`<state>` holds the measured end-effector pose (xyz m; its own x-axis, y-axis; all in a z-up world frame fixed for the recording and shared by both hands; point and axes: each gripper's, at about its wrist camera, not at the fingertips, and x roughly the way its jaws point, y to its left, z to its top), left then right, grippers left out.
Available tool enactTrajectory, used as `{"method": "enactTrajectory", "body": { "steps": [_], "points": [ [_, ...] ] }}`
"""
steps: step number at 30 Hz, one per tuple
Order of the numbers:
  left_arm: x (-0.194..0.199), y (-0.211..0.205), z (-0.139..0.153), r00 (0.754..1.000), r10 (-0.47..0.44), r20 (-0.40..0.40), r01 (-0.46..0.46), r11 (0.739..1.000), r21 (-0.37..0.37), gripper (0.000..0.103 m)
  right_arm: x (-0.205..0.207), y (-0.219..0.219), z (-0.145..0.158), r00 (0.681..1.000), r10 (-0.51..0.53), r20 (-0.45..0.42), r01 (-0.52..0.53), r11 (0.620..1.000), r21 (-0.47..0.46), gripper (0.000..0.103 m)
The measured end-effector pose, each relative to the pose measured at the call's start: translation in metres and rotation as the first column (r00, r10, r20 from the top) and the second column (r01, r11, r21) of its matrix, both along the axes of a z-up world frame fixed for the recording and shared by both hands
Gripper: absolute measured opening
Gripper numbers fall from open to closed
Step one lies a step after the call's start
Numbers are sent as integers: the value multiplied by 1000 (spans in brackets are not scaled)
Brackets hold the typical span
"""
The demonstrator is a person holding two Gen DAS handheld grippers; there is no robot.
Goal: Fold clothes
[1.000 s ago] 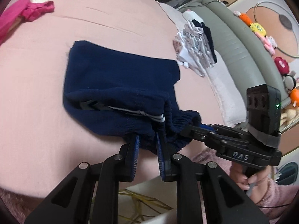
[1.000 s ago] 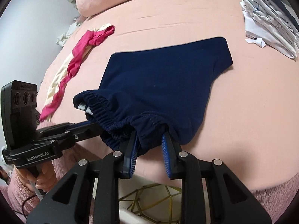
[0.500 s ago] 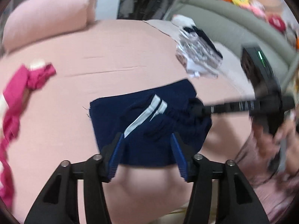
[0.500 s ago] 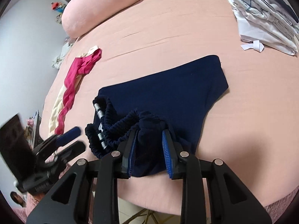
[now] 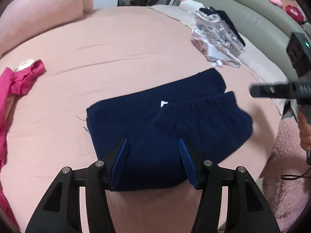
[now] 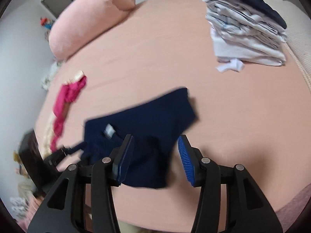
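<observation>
The navy shorts (image 5: 167,136) lie folded on the pink bed (image 5: 116,62), close to its near edge, with the elastic waistband turned over on top and a small white tag (image 5: 163,103) showing at the fold. In the left wrist view the far layer lies flat and reaches toward the bed's right side, while the gathered waistband sits nearer and to the right. The left gripper (image 5: 154,160) hangs just over the near part of the shorts, its jaws spread wide with the blue pads on either side of the cloth and nothing held between them. The right gripper (image 6: 155,156) is likewise over the near end of the shorts, jaws wide apart and empty; the right wrist view is blurred, so whether its pads touch the cloth cannot be told. In the left wrist view the right gripper appears at the right edge of the frame, beside the shorts and apart from them. A stack of folded clothes (image 5: 218,36), mostly white with a dark piece on top, sits near the bed's far right edge, well apart from the shorts. A magenta garment (image 5: 17,79) lies along the bed's left edge. A pink pillow (image 5: 40,9) rests at the far left corner.
</observation>
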<state>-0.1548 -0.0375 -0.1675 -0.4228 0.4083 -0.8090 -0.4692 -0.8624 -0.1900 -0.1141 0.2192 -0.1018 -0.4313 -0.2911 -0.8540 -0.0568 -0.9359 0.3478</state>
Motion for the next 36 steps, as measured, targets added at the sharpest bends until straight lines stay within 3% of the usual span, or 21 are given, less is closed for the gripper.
{"method": "enactTrajectory", "body": {
  "steps": [4, 5, 6, 7, 9, 11, 15, 20, 23, 25, 26, 29, 32, 33, 34, 36],
  "points": [
    [0, -2, -8, 999, 38, 14, -38, 999, 18, 63, 4, -19, -16, 993, 112, 45, -115, 992, 61, 55],
    [1, -3, -9, 999, 44, 17, -44, 999, 27, 59, 3, -26, -20, 989, 141, 54, -144, 987, 74, 59],
    [6, -1, -8, 999, 41, 9, -42, 998, 37, 40, 1, -33, -25, 985, 159, 58, -164, 983, 86, 59],
    [12, 1, -7, 999, 40, -1, -40, 998, 42, 33, -3, -40, -30, 984, 170, 53, -174, 980, 97, 58],
    [20, 1, -3, 997, 58, -43, -58, 998, 8, 22, -9, -50, -36, 980, 194, 42, -198, 972, 126, 28],
    [28, 1, 1, 994, 76, -84, -78, 997, -23, 20, -16, -58, -37, 977, 210, 30, -212, 965, 152, 24],
    [30, -12, 18, 979, 126, -158, -126, 992, 9, 15, -29, -61, -26, 981, 193, -24, -186, 968, 171, 16],
    [24, -22, 34, 957, 180, -227, -168, 983, 69, 13, -45, -65, -12, 981, 172, -91, -152, 970, 192, 13],
    [6, -19, 24, 960, 197, -197, -191, 980, 51, 14, -55, -68, -3, 978, 160, -132, -131, 970, 203, 13],
    [-13, -17, 4, 970, 217, -111, -213, 976, 45, 19, -67, -70, -17, 985, 137, -109, -106, 963, 246, 14],
    [-20, -17, -6, 973, 225, -57, -223, 974, 35, 32, -75, -71, -27, 988, 122, -91, -93, 958, 273, 16],
    [-23, -26, -5, 968, 249, -15, -247, 966, 75, 39, -88, -70, -57, 995, 95, 10, -94, 955, 280, 21],
    [-14, -49, 10, 951, 309, -19, -303, 941, 148, 56, -75, -55, -37, 998, 47, -47, -36, 976, 213, 48],
    [-10, -59, 11, 945, 326, -2, -321, 930, 181, 61, -68, -47, -30, 998, 22, -66, -10, 984, 180, 50],
    [-9, -67, 8, 940, 339, 35, -338, 919, 203, 62, -59, -37, -24, 996, -11, -84, 23, 990, 140, 52],
    [-10, -76, -4, 930, 341, 138, -365, 900, 236, 61, -46, -22, -25, 996, -64, -68, 71, 993, 95, 67]
  ]
}}
